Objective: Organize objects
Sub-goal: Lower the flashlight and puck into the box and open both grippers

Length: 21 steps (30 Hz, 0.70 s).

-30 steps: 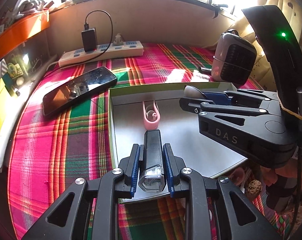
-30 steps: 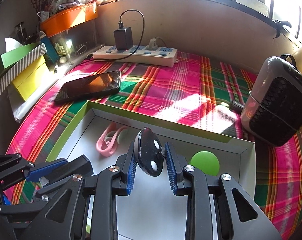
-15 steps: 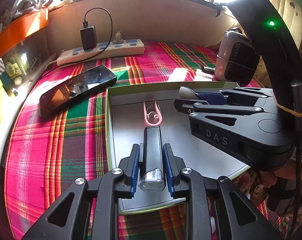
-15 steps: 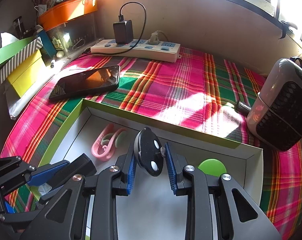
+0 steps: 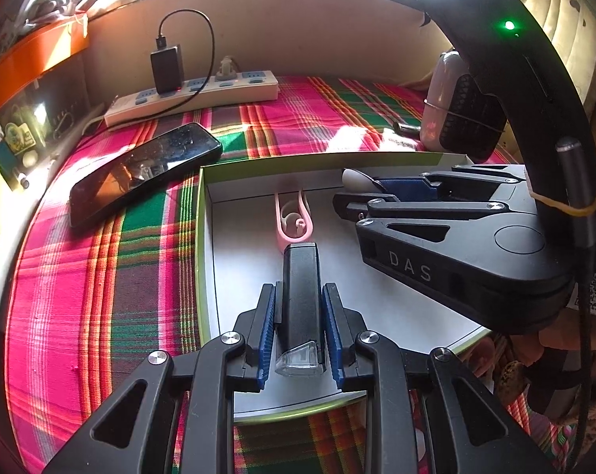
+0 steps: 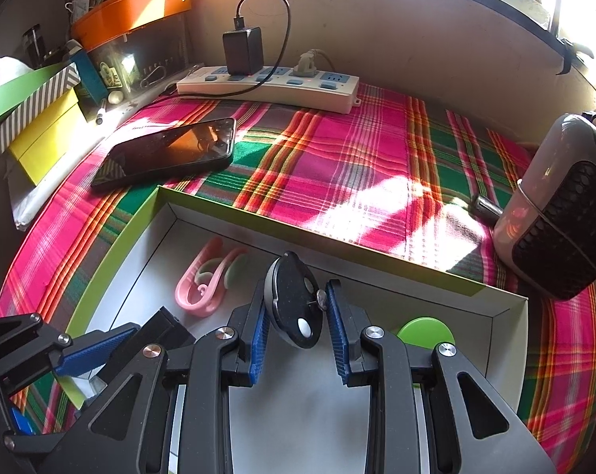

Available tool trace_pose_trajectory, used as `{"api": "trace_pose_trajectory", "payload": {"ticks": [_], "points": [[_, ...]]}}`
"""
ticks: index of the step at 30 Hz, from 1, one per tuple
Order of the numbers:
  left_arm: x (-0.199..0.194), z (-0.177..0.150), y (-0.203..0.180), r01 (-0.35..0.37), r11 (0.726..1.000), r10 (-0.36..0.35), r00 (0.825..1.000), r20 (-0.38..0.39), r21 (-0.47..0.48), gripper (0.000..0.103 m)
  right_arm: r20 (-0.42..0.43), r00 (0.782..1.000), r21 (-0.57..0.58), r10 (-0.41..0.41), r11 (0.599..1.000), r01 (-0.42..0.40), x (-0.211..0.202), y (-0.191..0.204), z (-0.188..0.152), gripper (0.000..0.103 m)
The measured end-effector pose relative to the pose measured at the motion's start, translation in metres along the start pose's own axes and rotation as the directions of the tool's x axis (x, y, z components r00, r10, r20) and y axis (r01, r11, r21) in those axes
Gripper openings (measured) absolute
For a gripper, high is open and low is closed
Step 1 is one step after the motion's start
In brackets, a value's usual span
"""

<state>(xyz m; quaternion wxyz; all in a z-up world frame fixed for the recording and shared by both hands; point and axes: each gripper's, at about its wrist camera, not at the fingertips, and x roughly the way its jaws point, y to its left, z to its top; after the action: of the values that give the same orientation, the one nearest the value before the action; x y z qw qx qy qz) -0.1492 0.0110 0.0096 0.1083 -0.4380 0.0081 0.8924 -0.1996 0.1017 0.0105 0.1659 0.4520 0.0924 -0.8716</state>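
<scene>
A shallow white box with a green rim [image 5: 202,237] lies on the plaid cloth. My left gripper [image 5: 300,316] is shut on a black stick-shaped device with a clear tip [image 5: 301,276] and holds it over the box's near left part. My right gripper [image 6: 296,316] is shut on a black oval key fob with pale buttons [image 6: 292,308], above the middle of the box [image 6: 495,308]. Inside the box lie a pink clip [image 6: 203,288] and a green disc [image 6: 424,330]. In the left wrist view the right gripper [image 5: 361,193] reaches in from the right, over the box.
A black phone [image 6: 167,154] lies on the cloth left of the box. A white power strip [image 6: 266,83] with a black charger runs along the back wall. A small heater [image 6: 562,213] stands at the right. Yellow and striped boxes [image 6: 41,134] are stacked at the left edge.
Both grippers keep the same hold on their objects. The views have only drifted slightly, and nothing in the box has moved.
</scene>
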Motion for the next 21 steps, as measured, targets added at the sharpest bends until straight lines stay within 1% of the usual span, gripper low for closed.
{"api": "trace_pose_trajectory", "payload": {"ticks": [11, 15, 18, 21], "points": [[0.0004, 0.0006, -0.0007, -0.004, 1.0, 0.004, 1.0, -0.003, 0.002, 0.023, -0.018, 1.0, 0.008, 0.002, 1.0, -0.002, 0.0022, -0.001, -0.0028, 0.029], [0.0003, -0.0002, -0.0012, 0.001, 1.0, -0.001, 1.0, -0.001, 0.0, 0.026, -0.016, 1.0, 0.013, 0.008, 1.0, -0.008, 0.0013, -0.0005, -0.0031, 0.038], [-0.0004, -0.0009, -0.0016, 0.008, 1.0, -0.008, 1.0, -0.002, -0.003, 0.028, -0.014, 1.0, 0.02, 0.016, 1.0, -0.015, 0.0001, -0.0007, -0.004, 0.04], [-0.0011, -0.0012, -0.0027, 0.006, 1.0, -0.006, 1.0, -0.003, -0.004, 0.029, -0.011, 1.0, 0.024, 0.019, 1.0, -0.019, -0.0015, -0.0004, -0.0052, 0.046]]}}
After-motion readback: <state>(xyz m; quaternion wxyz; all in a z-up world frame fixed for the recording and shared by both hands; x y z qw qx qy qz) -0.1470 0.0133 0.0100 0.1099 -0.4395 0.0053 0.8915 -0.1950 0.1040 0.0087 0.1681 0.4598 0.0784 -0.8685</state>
